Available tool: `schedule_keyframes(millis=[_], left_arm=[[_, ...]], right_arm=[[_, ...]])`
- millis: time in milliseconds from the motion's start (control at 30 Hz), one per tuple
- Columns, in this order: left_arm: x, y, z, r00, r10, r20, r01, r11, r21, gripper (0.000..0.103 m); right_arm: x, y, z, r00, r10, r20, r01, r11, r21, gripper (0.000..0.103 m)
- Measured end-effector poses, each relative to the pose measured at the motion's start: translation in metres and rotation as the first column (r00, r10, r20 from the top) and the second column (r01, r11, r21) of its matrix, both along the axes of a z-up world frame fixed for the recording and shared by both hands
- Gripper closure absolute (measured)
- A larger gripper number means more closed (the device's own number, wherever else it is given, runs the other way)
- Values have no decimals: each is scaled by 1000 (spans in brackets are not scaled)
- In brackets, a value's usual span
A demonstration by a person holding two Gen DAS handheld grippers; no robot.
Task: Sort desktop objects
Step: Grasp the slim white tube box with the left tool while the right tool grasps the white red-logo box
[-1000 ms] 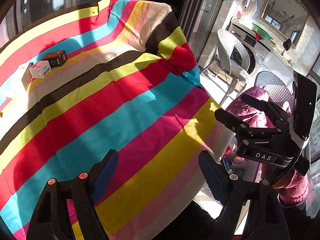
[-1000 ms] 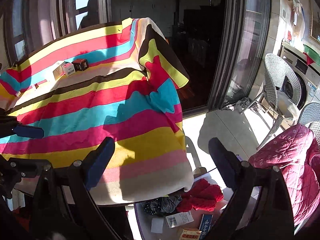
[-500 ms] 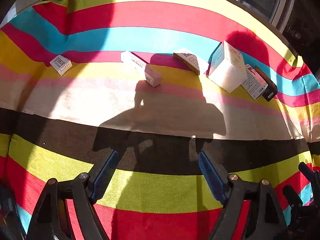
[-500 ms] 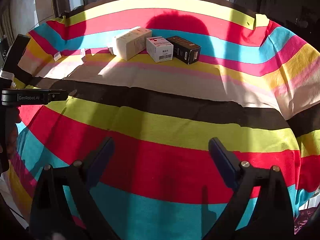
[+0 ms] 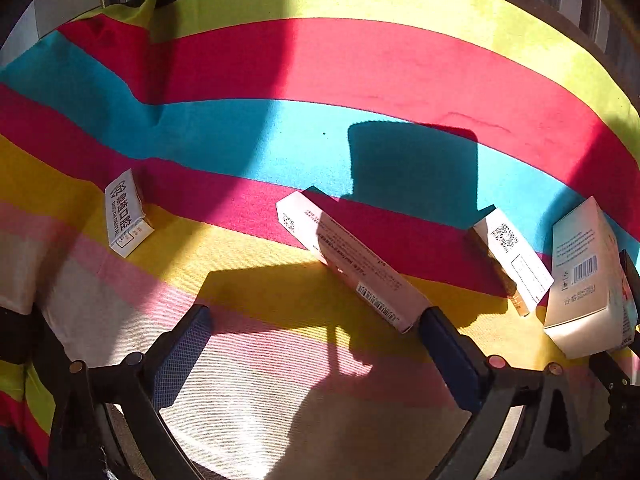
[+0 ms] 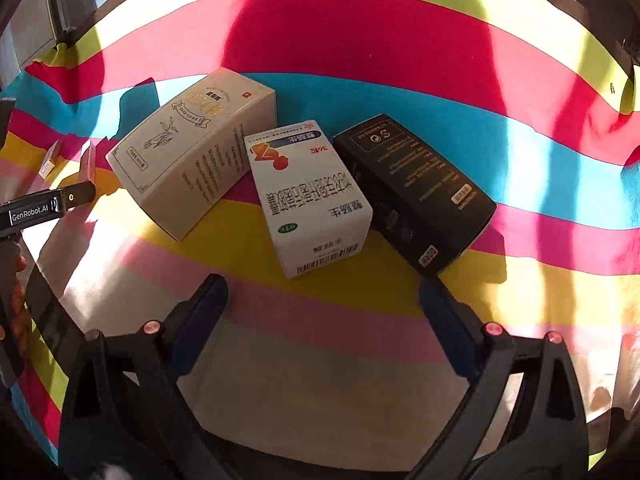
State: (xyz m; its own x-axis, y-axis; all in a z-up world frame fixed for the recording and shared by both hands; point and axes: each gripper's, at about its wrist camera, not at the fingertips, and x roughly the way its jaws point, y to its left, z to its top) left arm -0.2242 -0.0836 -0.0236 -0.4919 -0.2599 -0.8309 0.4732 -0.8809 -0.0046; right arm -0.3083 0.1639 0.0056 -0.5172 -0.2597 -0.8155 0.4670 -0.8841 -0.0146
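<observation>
In the left wrist view my left gripper (image 5: pixel 316 352) is open and empty just short of a long pink-white box (image 5: pixel 352 264) lying slantwise; its near end is close to the right finger (image 5: pixel 452 360). A small white box (image 5: pixel 126 214) lies far left, a slim white box (image 5: pixel 516 258) and a large cream box (image 5: pixel 584 280) to the right. In the right wrist view my right gripper (image 6: pixel 320 320) is open and empty just before a white medicine box (image 6: pixel 310 196), flanked by a cream box (image 6: pixel 192 152) and a black box (image 6: pixel 412 188).
All boxes lie on a table under a striped cloth (image 5: pixel 360 72) with hard sun and shadow patches. The left gripper's body (image 6: pixel 36 208) shows at the left edge of the right wrist view. The table's far rim (image 6: pixel 592 20) borders dark windows.
Both grippers have swung from the table's edge toward the boxes and come in close over the cloth. The boxes fill far more of each view. Both jaws stayed open.
</observation>
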Motion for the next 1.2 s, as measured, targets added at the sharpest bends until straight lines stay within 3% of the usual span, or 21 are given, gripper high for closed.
schedule_keyframes(millis=[233, 300, 333, 400, 467, 733, 900, 1000, 1067, 1133, 1167, 1200], left_arm=[[-4, 1, -3, 1000, 6, -13, -6, 1000, 1, 0], [-3, 1, -3, 1000, 7, -20, -7, 1000, 2, 6], [0, 3, -2, 999, 12, -36, -13, 1000, -9, 15], [9, 8, 2, 996, -11, -84, 9, 1000, -29, 81], [16, 10, 1, 993, -54, -106, 55, 998, 7, 103], [89, 12, -5, 974, -127, -187, 160, 972, 174, 103], [131, 6, 3, 961, -167, -218, 210, 960, 188, 103], [154, 10, 10, 958, -172, -229, 219, 955, 198, 103], [141, 7, 15, 961, -155, -229, 205, 955, 213, 101], [123, -9, 21, 973, -101, -205, 153, 955, 254, 90], [114, -18, 24, 979, -66, -195, 120, 953, 279, 66], [103, -27, 27, 982, -26, -186, 81, 952, 294, 49]], right_arm=[[-20, -15, -1, 1000, 21, -22, -21, 1000, -3, 4], [-5, -17, 5, 996, 49, -69, -49, 999, 3, 60], [4, -16, 5, 996, 43, -73, -42, 999, 6, 60], [24, -9, 5, 998, 35, -54, -36, 999, -21, 59], [50, -2, 6, 998, 34, -61, -35, 999, -12, 60], [158, 50, 7, 994, 77, -77, -81, 996, -44, 59], [214, 72, 9, 992, 96, -87, -101, 993, -60, 59], [225, 74, 10, 992, 87, -91, -93, 994, -60, 59], [218, 74, 8, 994, 85, -67, -90, 993, -72, 59], [212, 77, 7, 997, 67, -42, -70, 994, -89, 59], [210, 77, 8, 997, 63, -42, -67, 993, -97, 59], [209, 77, 7, 997, 60, -39, -64, 993, -97, 59]])
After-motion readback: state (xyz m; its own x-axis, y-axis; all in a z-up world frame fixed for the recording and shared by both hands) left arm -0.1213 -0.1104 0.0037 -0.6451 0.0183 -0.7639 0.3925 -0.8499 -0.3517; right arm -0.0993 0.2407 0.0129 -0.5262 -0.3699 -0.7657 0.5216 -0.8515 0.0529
